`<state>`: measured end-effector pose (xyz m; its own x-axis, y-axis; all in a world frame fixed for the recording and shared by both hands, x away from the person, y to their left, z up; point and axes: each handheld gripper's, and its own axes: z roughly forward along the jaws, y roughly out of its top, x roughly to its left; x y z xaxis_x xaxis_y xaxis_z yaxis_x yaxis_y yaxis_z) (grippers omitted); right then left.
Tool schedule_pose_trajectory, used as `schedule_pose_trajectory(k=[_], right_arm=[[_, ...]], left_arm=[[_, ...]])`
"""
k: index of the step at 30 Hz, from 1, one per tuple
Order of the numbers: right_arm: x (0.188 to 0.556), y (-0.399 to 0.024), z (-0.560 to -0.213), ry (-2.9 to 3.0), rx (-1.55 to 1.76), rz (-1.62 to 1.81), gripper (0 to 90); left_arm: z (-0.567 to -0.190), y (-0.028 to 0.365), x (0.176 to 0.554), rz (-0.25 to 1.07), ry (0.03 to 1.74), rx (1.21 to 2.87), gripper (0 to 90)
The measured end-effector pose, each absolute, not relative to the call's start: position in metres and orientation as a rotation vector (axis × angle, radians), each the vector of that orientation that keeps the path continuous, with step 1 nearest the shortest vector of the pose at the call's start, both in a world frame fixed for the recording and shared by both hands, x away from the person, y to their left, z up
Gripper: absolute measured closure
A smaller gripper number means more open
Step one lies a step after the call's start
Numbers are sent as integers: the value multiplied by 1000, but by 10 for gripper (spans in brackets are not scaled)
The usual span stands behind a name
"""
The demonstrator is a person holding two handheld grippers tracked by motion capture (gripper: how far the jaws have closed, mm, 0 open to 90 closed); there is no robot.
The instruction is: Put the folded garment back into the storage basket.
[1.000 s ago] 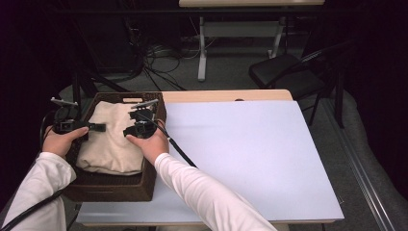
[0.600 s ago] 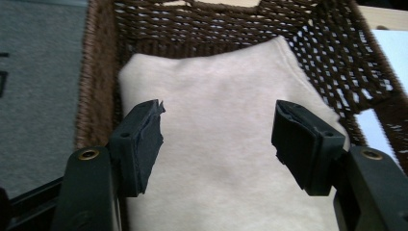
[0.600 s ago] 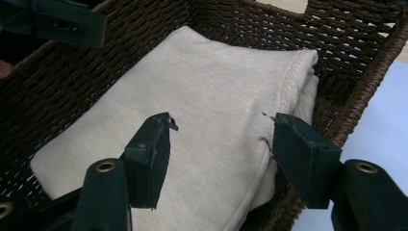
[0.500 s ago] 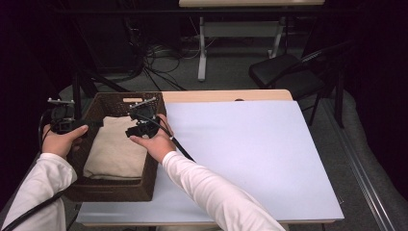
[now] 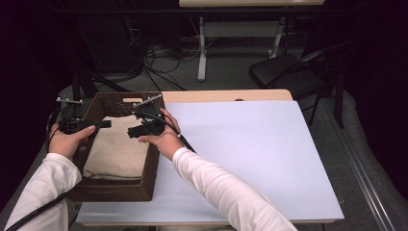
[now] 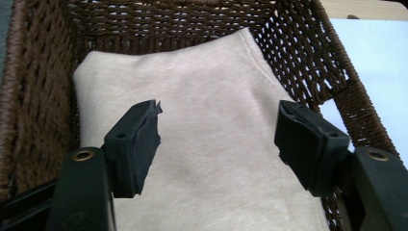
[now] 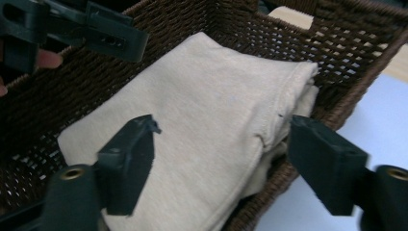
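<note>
We find the left gripper (image 6: 219, 139) with jaws spread wide and nothing between them, held above the folded beige cloth (image 6: 211, 125). The right gripper (image 7: 221, 163) is likewise spread and empty, over the cloth's folded edge. The cloth lies flat inside the brown wicker basket (image 5: 144, 178), which stands at the left end of the white table (image 5: 260, 159).
</note>
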<state>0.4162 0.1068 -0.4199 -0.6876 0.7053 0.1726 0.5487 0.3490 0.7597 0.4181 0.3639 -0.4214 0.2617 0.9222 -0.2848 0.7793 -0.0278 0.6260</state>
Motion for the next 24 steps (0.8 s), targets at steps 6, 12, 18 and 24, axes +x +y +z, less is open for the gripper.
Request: schedule_pose_trajectory(k=[6,12,18,24], right_arm=[[410,90,-407,2435,1077,1297,24],[407,73,-399,2424,1017,1260,0],[404,54,-392,2397,973,1241,0],[401,31,-383,2357,951,1231,0]], left_arm=[[-418,350,415,278,1518,1832,165],[-411,330,411,339,1478,1888,50],[-403,311,407,360,1430,1901,3],[-391,293,402,371,1384,1889,3]])
